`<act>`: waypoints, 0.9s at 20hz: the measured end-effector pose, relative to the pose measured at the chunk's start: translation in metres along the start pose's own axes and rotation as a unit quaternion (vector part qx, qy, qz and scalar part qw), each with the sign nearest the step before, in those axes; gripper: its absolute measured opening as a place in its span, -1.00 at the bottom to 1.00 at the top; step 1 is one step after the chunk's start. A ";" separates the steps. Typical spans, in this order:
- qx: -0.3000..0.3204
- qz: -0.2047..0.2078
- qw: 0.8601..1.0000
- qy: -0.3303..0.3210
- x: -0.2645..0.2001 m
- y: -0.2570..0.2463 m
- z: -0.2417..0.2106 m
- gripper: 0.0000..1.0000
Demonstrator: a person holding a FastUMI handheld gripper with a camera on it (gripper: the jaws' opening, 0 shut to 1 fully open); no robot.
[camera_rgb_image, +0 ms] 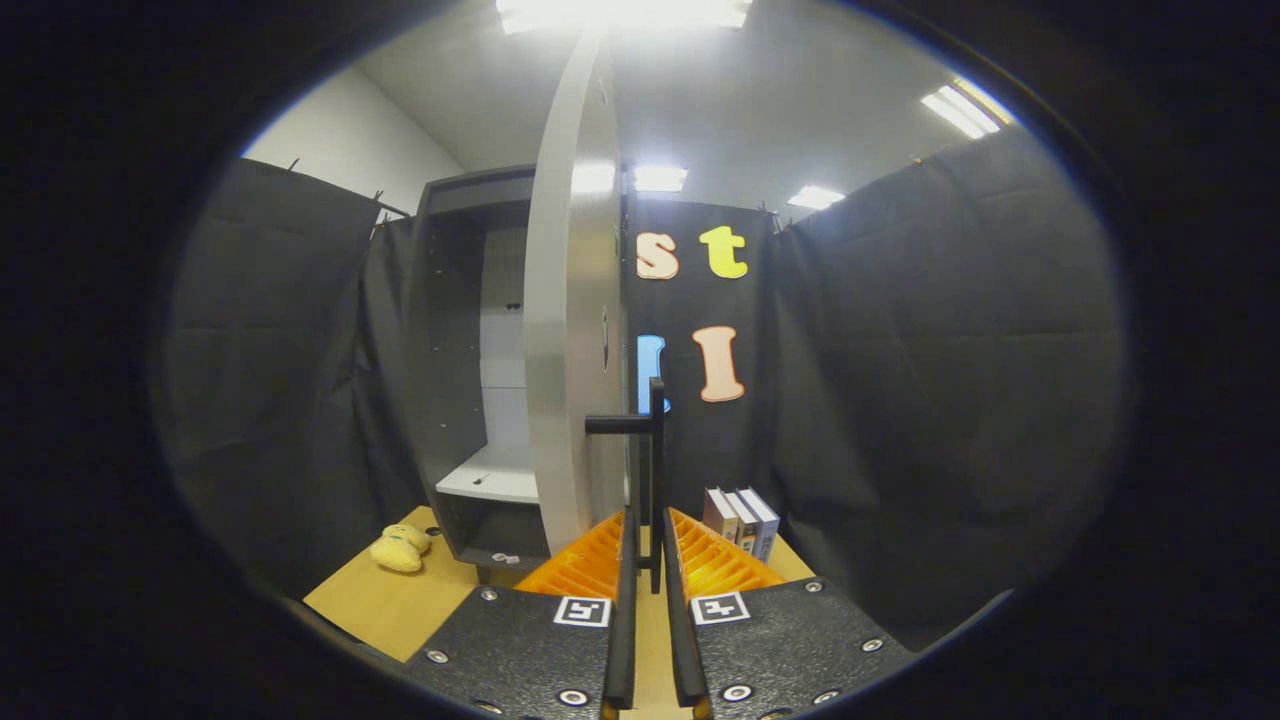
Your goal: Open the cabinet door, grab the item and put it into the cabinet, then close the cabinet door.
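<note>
A tall dark cabinet [455, 380] stands on the wooden table [400, 600], its pale door [570, 350] swung open edge-on toward me. A black bar handle [655, 440] sticks out from the door's edge. My gripper [650, 545] is shut on the lower end of that handle, which runs down between the two fingers. A white shelf [495, 475] shows inside the cabinet. A yellow plush toy [400, 548] lies on the table left of the cabinet's base.
Three upright books [742, 518] stand on the table just right of the fingers, beyond them. Black cloth walls close in on the left, back and right. The table's near left edge lies close below the plush toy.
</note>
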State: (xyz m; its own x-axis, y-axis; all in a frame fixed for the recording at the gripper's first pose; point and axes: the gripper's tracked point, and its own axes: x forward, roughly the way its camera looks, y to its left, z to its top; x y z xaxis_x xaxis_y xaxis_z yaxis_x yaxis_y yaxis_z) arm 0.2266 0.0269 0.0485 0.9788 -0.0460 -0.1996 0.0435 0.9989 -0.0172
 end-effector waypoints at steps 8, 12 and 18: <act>0.033 -0.022 0.998 -0.041 -0.002 -0.001 0.013 -0.70; 0.040 -0.015 0.995 -0.085 0.001 0.011 0.031 -0.51; 0.036 0.003 0.993 -0.115 0.008 0.028 0.036 0.77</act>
State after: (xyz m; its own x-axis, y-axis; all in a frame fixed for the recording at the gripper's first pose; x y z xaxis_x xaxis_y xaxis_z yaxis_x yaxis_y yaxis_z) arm 0.2429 0.0551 0.0820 0.9985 -0.0446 0.0303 0.0429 0.9975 0.0557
